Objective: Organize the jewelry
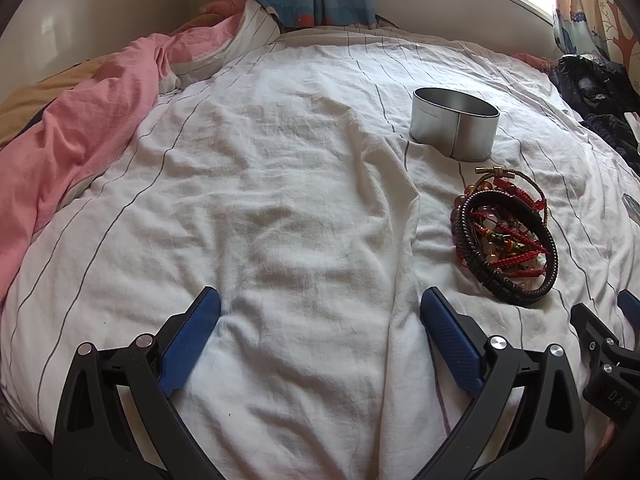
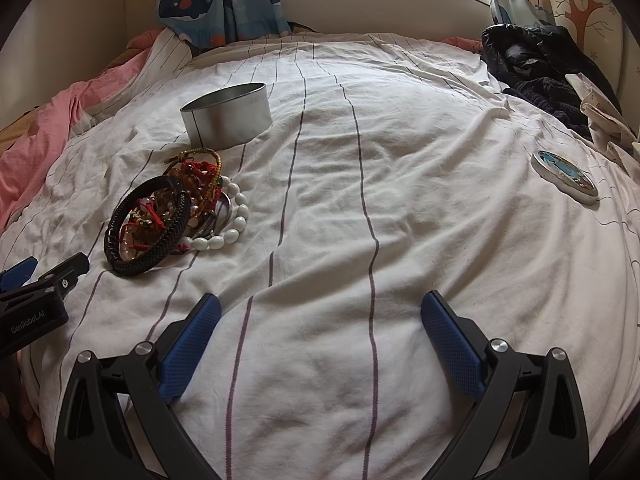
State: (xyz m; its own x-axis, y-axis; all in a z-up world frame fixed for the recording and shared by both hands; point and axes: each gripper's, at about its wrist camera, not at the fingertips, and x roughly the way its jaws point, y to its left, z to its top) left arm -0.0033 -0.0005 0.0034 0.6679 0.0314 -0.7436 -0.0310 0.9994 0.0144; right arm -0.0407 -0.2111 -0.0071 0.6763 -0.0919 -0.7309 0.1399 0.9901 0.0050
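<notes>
Both spread wide, gripping nothing: left tool [image 1: 320,328], right tool [image 2: 320,328]. Tangled heap of black braided, red-corded and white-beaded bracelets [image 2: 172,216] mid-bed between them, slightly nearer left; open round silver tin [image 2: 228,114] just beyond, headboard-ward.

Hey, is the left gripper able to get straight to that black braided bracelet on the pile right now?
Probably yes. The left gripper is open and holds nothing, and the black braided bracelet lies on top of the jewelry pile, ahead to its right. Only bare bedsheet lies between; the right gripper sits close beside.
</notes>
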